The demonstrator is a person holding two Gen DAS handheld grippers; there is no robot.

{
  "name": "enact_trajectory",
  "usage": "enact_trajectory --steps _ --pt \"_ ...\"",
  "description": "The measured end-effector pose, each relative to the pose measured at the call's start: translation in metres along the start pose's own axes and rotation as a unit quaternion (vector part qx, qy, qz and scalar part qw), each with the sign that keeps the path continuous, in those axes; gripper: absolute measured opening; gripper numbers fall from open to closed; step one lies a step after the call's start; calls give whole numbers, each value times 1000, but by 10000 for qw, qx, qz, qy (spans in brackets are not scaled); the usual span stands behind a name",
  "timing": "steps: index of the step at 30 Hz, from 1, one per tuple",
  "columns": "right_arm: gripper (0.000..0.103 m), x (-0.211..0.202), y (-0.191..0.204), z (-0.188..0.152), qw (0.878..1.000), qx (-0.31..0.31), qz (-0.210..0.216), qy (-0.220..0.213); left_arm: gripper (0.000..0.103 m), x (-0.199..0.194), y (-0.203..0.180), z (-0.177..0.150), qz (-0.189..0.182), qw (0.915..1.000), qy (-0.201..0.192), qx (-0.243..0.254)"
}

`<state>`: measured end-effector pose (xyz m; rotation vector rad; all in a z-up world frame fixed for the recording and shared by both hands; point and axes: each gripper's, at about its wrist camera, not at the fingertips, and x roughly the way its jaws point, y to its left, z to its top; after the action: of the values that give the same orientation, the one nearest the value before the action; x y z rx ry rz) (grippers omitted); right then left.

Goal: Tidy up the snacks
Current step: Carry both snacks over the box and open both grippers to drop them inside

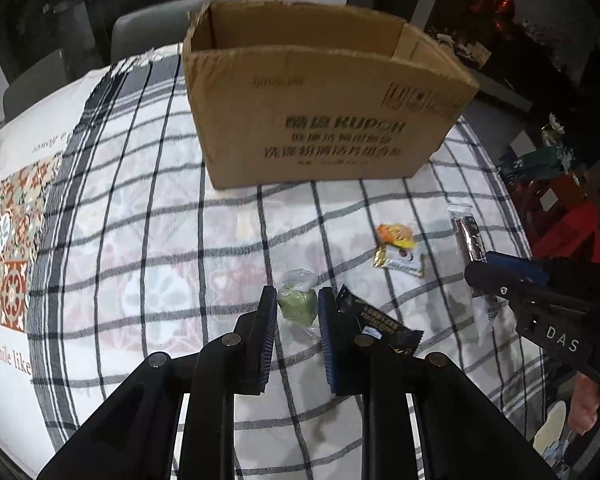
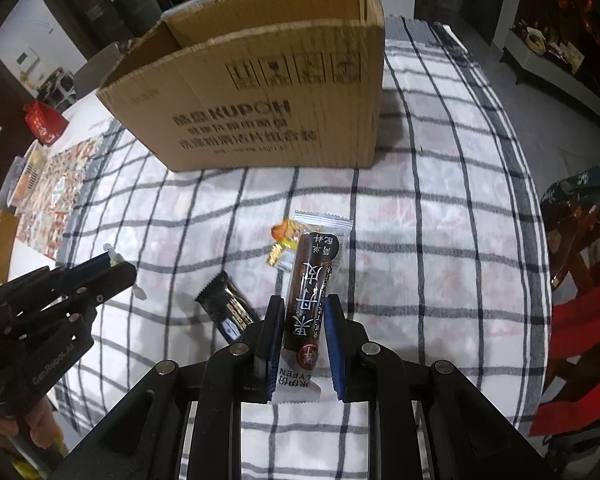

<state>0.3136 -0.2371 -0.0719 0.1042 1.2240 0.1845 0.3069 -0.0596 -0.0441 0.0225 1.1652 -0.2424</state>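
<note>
Now, the tabletop (image 1: 112,216) fills both views, spread with a white cloth crossed by dark check lines, and a patterned tile strip runs along its far left edge. At the far side stands the big cardboard box (image 1: 320,120), open at the top, printed lettering on its near wall; its inside is hidden from these angles.

Nearer in, the left tool (image 1: 298,300) points steeply down, and its two blue-padded fingers are pinched on a small clear packet of green snack (image 1: 298,304), which sits squarely between the pads. Just to its right, partly behind the right finger, a black wrapped bar (image 1: 380,326) lies on the cloth at a slant.

Over on the right side, the right tool (image 2: 302,308) is clamped on a long brown snack stick (image 2: 314,292) with white sealed ends; the stick stands up between the pads, its far end pointing toward the box. In the left wrist view that same tool comes in from the right edge with the stick's far end showing beyond it, and a hand (image 1: 588,404) grips its handle.

Between the two tools and the box, a small orange-and-yellow candy packet (image 1: 398,250) rests flat on the cloth, apart from the box and just left of the stick.
</note>
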Motion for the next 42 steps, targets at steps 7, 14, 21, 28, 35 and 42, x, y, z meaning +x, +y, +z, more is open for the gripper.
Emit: enact_trajectory --steps 7,14,21,28,35,42 --pt "22 -28 3 16 9992 -95 64 -394 21 -29 -3 16 -71 9993 -349 122" --pt "22 -54 4 39 9966 -42 308 -758 21 -56 -7 39 -140 9973 -681 225" --pt "22 -69 8 61 9937 -24 461 -1017 21 -72 -7 63 -156 9953 -922 255" --pt "22 -77 10 87 9901 -22 627 -1252 21 -78 0 89 -131 9929 -1151 255" --pt "22 -67 6 110 9879 68 751 -1357 21 -73 2 113 -127 9914 -1280 252" --pt "22 -58 1 137 9858 139 819 -1459 21 -58 5 135 -181 9907 -1321 255"
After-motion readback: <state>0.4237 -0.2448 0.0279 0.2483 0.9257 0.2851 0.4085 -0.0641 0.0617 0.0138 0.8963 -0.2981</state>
